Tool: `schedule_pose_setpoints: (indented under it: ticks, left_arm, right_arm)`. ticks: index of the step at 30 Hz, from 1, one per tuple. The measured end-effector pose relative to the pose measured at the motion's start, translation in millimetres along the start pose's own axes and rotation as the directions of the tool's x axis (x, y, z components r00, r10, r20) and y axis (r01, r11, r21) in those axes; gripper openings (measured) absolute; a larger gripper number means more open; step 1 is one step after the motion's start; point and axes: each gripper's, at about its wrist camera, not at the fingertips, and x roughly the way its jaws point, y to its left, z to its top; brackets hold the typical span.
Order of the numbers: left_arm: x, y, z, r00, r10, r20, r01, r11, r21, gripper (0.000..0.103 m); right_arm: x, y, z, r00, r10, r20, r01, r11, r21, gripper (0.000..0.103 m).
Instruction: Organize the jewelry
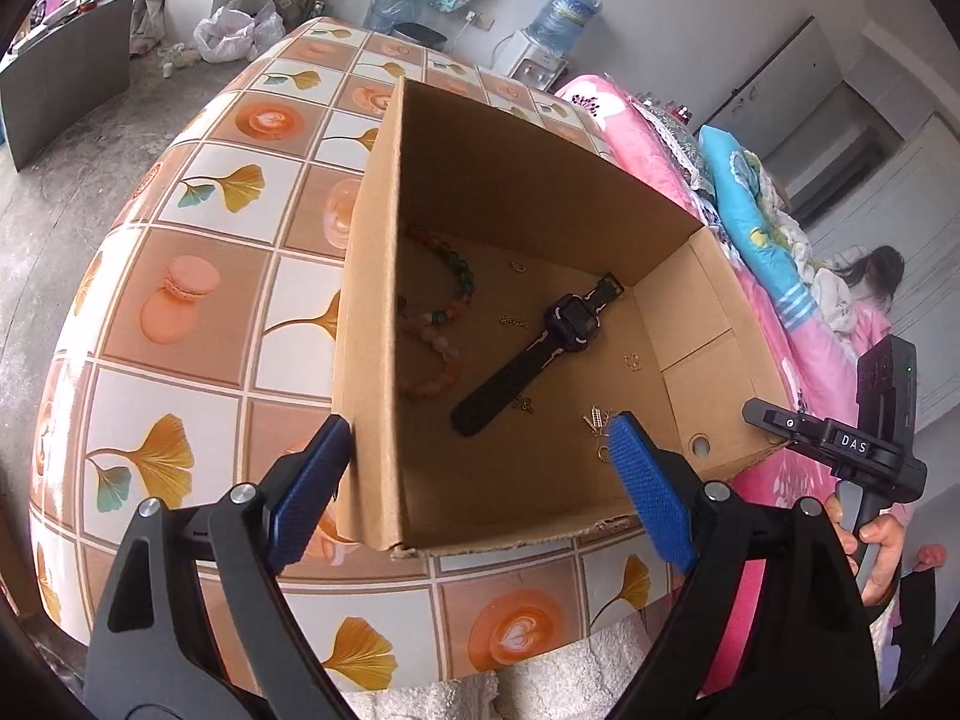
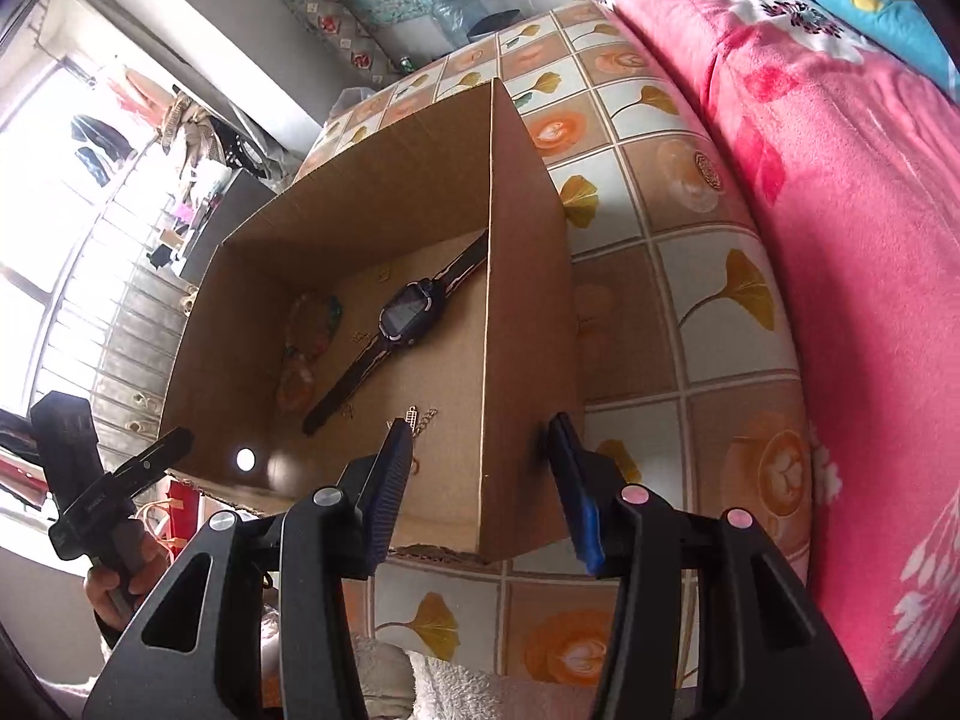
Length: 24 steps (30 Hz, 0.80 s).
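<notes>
From the left wrist, the left tool (image 1: pixel 480 450) stands wide open and empty, its blue ribbed pads straddling the near left wall of the open brown corrugated cardboard box (image 1: pixel 384 312) on the glossy tile-patterned bench (image 1: pixel 198 312). Inside lie a black rubbery strap watch (image 1: pixel 540 348), matte round-bead bracelets (image 1: pixel 444 312) and small gold chain trinkets (image 1: pixel 597 423), so the sorting looks nearly done. From the right wrist, the right tool (image 2: pixel 480 468) is part open, its pads astride the box's right wall without pressing it, the gold chain just beyond. Next probably calls for settling the box or fetching any remaining piece
</notes>
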Motion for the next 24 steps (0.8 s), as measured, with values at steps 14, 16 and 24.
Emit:
schedule_pose_setpoints:
  ticks: [14, 16, 24]
  left_arm:
    - [-55, 0, -59, 0.98, 0.023, 0.198, -0.031, 0.999, 0.037, 0.083]
    - [-74, -4, -67, 0.966, 0.025, 0.257, -0.042, 0.997, 0.061, 0.085]
    - [-108, -22, -95, 0.932, 0.198, 0.303, -0.222, 0.974, 0.044, 0.094]
  right_arm:
    - [-49, 7, -63, 0.985, -0.063, 0.16, 0.07, 0.997, -0.038, 0.051]
    - [-69, 15, -77, 0.969, -0.087, 0.232, 0.102, 0.993, -0.054, 0.061]
    - [-93, 65, -139, 0.933, -0.136, 0.333, 0.204, 0.963, -0.177, 0.091]
